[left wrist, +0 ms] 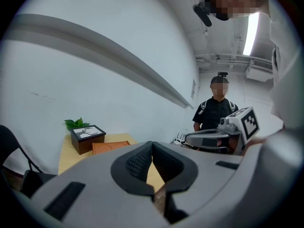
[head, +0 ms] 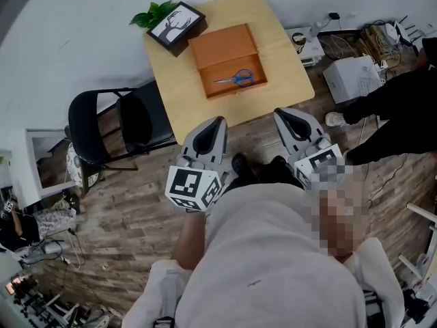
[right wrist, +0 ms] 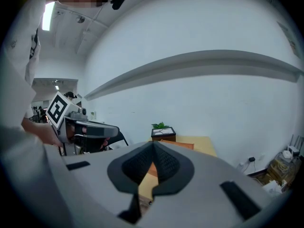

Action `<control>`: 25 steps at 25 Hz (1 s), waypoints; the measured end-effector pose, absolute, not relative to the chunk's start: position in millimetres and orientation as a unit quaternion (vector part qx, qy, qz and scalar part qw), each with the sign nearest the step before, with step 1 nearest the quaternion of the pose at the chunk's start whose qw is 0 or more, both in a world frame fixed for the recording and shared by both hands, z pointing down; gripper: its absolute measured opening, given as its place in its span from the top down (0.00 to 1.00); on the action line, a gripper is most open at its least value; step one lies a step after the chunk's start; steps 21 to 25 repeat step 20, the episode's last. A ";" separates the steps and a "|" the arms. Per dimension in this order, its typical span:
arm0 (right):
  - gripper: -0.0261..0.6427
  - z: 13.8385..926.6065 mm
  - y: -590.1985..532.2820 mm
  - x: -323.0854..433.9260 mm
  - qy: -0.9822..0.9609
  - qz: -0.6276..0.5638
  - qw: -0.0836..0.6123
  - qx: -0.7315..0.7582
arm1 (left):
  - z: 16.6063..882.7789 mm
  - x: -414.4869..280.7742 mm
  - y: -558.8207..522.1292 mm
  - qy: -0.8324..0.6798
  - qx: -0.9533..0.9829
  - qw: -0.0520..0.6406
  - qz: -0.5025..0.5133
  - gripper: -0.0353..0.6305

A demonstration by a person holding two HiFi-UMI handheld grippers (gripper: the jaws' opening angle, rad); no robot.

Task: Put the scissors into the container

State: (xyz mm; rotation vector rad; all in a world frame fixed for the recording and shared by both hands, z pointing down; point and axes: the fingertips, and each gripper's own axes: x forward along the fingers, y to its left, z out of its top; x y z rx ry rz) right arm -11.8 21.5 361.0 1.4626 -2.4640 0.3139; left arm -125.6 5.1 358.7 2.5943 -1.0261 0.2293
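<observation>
Already the scissors (head: 235,78) lie inside the container (head: 222,41), in its near half, so by my reading the task looks done, with no grasp left to make. Your left gripper (head: 217,121) and right gripper (head: 283,115) both hang on the near side of the container, well apart from it, at or just off the table (head: 287,60) edge and close to your body. Each gripper's own view shows its pads pressed together with nothing between them.

If you do go back in, the relation that matters is this. The scissors' long axis runs across the container from side to side, not toward you. The blue handles point to your right and the blades to your left. Neither gripper is clearly nearer, but the handles face the right one's side. I'd judge that gripper the better placed, with its jaws closing across the axis.
</observation>
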 end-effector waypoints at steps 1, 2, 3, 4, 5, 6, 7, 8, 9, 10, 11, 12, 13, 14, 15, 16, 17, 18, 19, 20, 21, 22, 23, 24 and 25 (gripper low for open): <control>0.96 361.7 22.6 -11.4 -0.847 0.109 0.129 0.503 | 358.7 -124.9 5.8 -0.360 0.914 0.170 0.081 0.94; 0.96 362.0 23.8 -11.0 -0.847 0.112 0.129 0.504 | 358.9 -124.6 6.4 -0.360 0.914 0.170 0.082 0.94; 0.96 362.2 25.1 -10.5 -0.846 0.115 0.128 0.505 | 359.2 -124.3 7.2 -0.360 0.914 0.170 0.083 0.94; 0.96 362.2 26.4 -9.7 -0.845 0.119 0.126 0.506 | 359.3 -124.2 8.0 -0.360 0.914 0.170 0.083 0.94; 0.96 362.1 27.6 -8.7 -0.844 0.122 0.123 0.507 | 359.6 -123.9 8.9 -0.360 0.914 0.170 0.083 0.94; 0.96 362.1 28.5 -7.7 -0.844 0.125 0.121 0.508 | 359.9 -123.6 9.7 -0.360 0.914 0.170 0.083 0.94; 0.96 362.1 29.2 -6.8 -0.843 0.126 0.120 0.509 | 360.2 -123.4 10.6 -0.360 0.913 0.170 0.084 0.94; 0.96 361.9 29.7 -6.3 -0.843 0.127 0.119 0.509 | 360.4 -123.4 11.5 -0.360 0.913 0.171 0.084 0.94; 0.96 361.6 30.1 -6.4 -0.843 0.126 0.119 0.509 | 360.5 -123.5 12.2 -0.360 0.913 0.171 0.085 0.94; 0.96 361.2 30.1 -6.7 -0.844 0.124 0.119 0.508 | 360.4 -123.7 12.7 -0.360 0.913 0.171 0.085 0.94; 0.96 360.8 30.1 -7.1 -0.844 0.122 0.120 0.508 | 360.4 -123.8 13.1 -0.361 0.913 0.170 0.085 0.94; 0.96 360.8 30.3 -7.4 -0.845 0.120 0.120 0.507 | 360.7 -123.7 13.8 -0.361 0.913 0.170 0.085 0.94; 0.96 361.0 31.2 -7.8 -0.845 0.120 0.121 0.506 | 361.4 -123.6 14.9 -0.362 0.913 0.170 0.086 0.94; 0.96 361.4 32.5 -8.2 -0.846 0.119 0.122 0.506 | 362.0 -123.4 16.3 -0.362 0.912 0.170 0.086 0.94; 0.96 361.5 33.5 -8.2 -0.846 0.118 0.124 0.505 | 362.5 -123.0 17.5 -0.362 0.912 0.171 0.086 0.94; 0.96 361.4 34.4 -8.0 -0.847 0.117 0.125 0.504 | 362.6 -122.4 18.5 -0.362 0.912 0.172 0.085 0.94; 0.96 361.0 35.0 -7.7 -0.847 0.117 0.127 0.503 | 362.6 -121.7 19.3 -0.363 0.912 0.172 0.085 0.94; 0.96 360.5 35.3 -7.3 -0.848 0.116 0.128 0.502 | 362.3 -120.9 19.9 -0.363 0.912 0.171 0.085 0.94; 0.96 359.8 35.6 -6.9 -0.848 0.116 0.129 0.501 | 362.0 -120.1 20.4 -0.363 0.912 0.170 0.085 0.94; 0.96 359.1 35.8 -6.6 -0.849 0.116 0.130 0.499 | 361.6 -119.3 20.8 -0.363 0.912 0.169 0.086 0.94; 0.96 359.1 35.8 -6.6 -0.849 0.116 0.130 0.499 | 361.6 -119.3 20.8 -0.363 0.912 0.169 0.086 0.94; 0.96 359.1 35.8 -6.6 -0.849 0.116 0.130 0.499 | 361.6 -119.3 20.8 -0.363 0.912 0.169 0.086 0.94; 0.96 359.1 35.8 -6.6 -0.849 0.116 0.130 0.499 | 361.6 -119.3 20.8 -0.363 0.912 0.169 0.086 0.94; 0.96 359.1 35.8 -6.6 -0.849 0.116 0.130 0.499 | 361.6 -119.3 20.8 -0.363 0.912 0.169 0.086 0.94; 0.96 359.1 35.8 -6.6 -0.849 0.116 0.130 0.499 | 361.6 -119.3 20.8 -0.363 0.912 0.169 0.086 0.94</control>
